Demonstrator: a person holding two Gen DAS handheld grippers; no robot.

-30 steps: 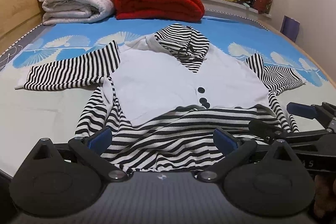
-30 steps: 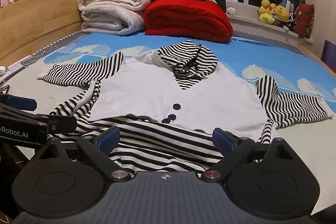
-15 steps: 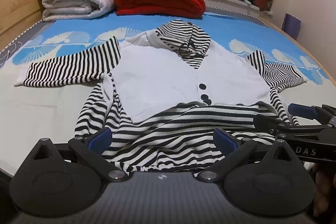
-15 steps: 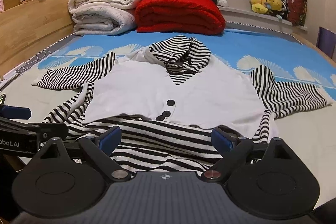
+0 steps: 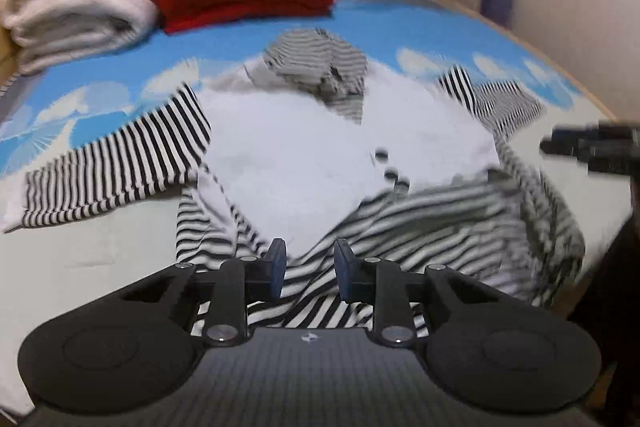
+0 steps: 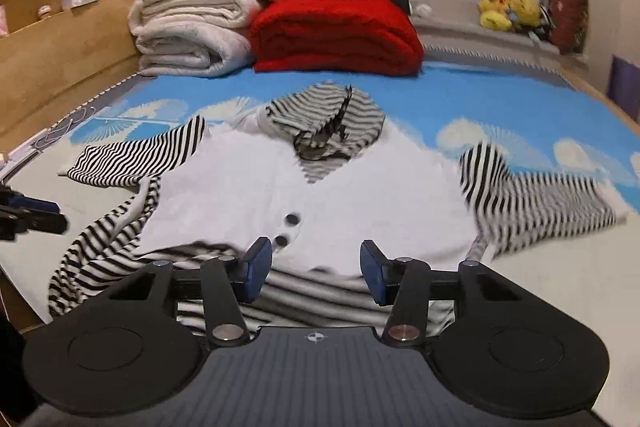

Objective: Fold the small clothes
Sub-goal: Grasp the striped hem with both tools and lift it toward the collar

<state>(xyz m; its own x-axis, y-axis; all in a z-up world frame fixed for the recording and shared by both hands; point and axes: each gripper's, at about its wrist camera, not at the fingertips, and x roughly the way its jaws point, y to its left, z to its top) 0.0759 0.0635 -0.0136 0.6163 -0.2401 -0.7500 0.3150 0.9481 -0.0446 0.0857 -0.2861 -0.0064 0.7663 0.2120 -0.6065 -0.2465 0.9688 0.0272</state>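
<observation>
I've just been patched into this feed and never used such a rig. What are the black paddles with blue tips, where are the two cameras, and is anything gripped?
No robot arm here: a person holds a two-finger gripper in each hand, with a fisheye camera on each looking forward along its fingers. The black paddles and blue pads low in each view are that gripper's own: the left gripper and the right gripper. Both reach over the striped hem of a small hooded top, white-fronted with striped sleeves, spread on the bed. Folded blankets sit behind. Both sets of fingers show a gap, the left narrower; nothing looks pinched yet, though the left view is blurred.
</observation>
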